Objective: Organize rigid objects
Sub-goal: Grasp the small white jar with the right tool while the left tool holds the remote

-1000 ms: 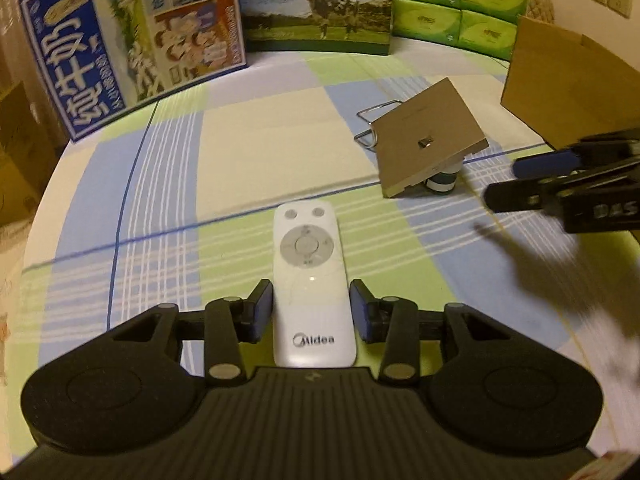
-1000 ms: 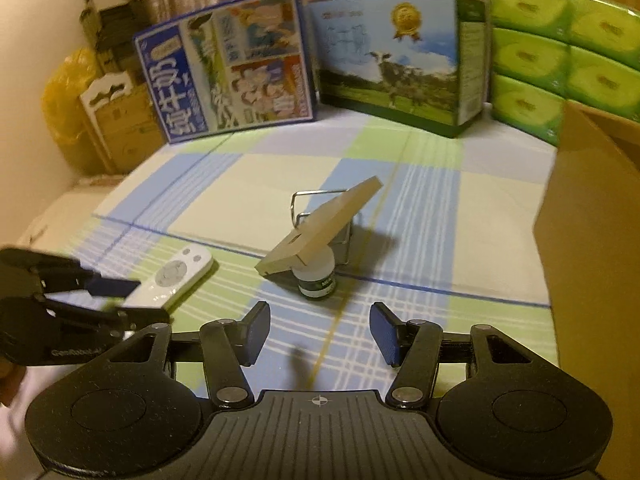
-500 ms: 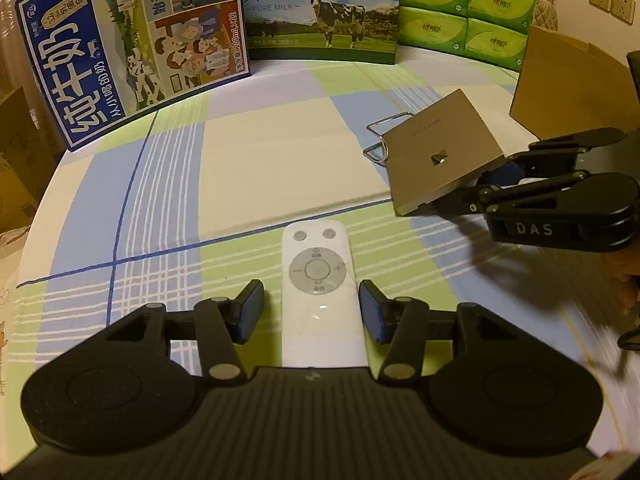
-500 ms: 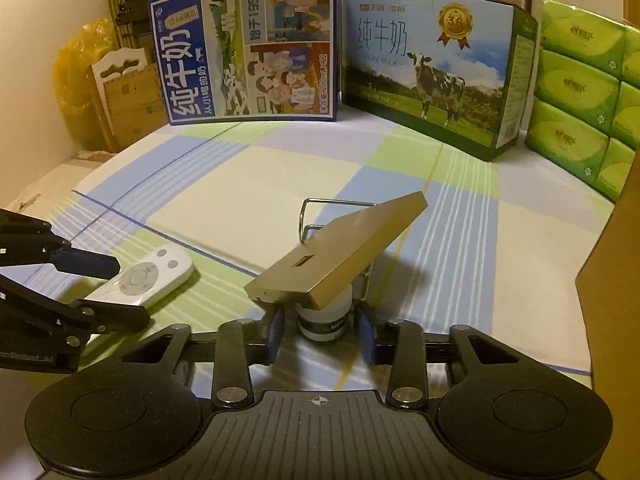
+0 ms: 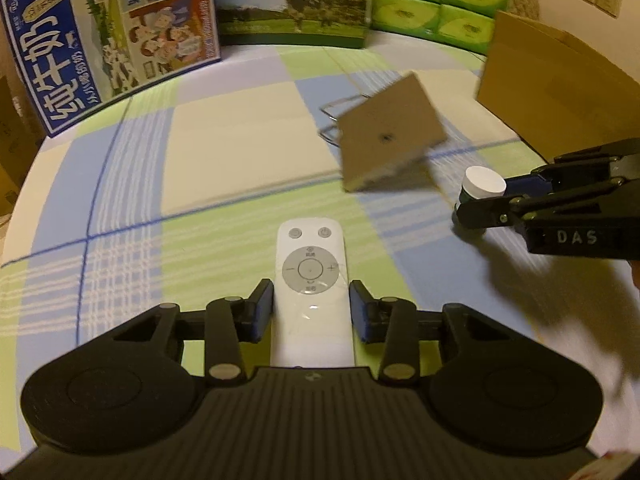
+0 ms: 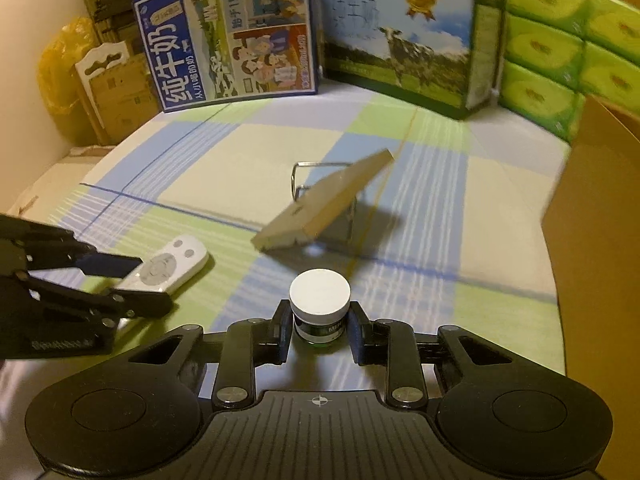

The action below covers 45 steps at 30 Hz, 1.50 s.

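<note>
L tool clamps remote; R tool clamps small jar.

The remote is smooth, glossy white plastic with matt grey buttons. The small jar has a matt white plastic lid over dark glossy sides. The tilted board looks like matt tan wood on a thin metal wire frame. The checked sheet is soft matt cloth, and the brown box is plain matt cardboard
</note>
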{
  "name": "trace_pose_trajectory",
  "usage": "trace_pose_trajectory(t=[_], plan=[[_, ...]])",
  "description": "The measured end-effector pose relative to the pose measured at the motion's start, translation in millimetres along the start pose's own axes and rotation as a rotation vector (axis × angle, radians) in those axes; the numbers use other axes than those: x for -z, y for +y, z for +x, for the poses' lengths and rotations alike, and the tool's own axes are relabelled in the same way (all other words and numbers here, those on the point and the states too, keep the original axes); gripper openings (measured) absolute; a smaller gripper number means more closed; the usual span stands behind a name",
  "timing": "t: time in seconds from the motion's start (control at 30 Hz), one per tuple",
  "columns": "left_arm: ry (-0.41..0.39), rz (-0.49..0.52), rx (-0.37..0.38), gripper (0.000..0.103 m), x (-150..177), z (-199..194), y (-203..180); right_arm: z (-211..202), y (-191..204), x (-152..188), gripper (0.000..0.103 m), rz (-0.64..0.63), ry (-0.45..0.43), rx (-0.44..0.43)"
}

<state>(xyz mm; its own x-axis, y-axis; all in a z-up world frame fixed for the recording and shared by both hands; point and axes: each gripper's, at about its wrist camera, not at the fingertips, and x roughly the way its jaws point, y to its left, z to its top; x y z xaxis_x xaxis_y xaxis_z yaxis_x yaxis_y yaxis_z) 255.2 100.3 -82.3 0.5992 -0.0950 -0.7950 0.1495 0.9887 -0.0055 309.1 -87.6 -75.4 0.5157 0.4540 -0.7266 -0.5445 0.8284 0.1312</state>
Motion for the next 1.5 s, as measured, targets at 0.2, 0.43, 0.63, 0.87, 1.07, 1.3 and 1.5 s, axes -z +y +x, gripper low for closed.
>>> trace_pose_trajectory(t=[0.2,0.43,0.63,0.87,1.07,1.3,1.5], plan=[[0.02,0.0,0.045,0.035,19,-19,-19,-40,6,28,0.025,0.034,0.037,0.017],[0.003,0.013,0.043,0.037,26,-25,-29,-59,8,52,0.025,0.069,0.054,0.041],[-0.006,0.015,0.022,0.038,23,-18,-32,-55,6,49,0.025,0.087,0.04,0.046],[-0.013,-0.02,-0.021,0.036,23,-18,-36,-56,2,46,0.025,0.114,0.036,0.042],[-0.021,-0.031,-0.006,0.035,21,-26,-37,-59,1,42,0.025,0.127,0.025,0.036],[-0.059,-0.063,-0.001,0.035,10,-38,-36,-66,2,35,0.025,0.142,-0.02,0.03],[-0.071,-0.086,0.004,0.035,8,-47,-36,-73,0,33,0.025,0.15,-0.044,0.037]])
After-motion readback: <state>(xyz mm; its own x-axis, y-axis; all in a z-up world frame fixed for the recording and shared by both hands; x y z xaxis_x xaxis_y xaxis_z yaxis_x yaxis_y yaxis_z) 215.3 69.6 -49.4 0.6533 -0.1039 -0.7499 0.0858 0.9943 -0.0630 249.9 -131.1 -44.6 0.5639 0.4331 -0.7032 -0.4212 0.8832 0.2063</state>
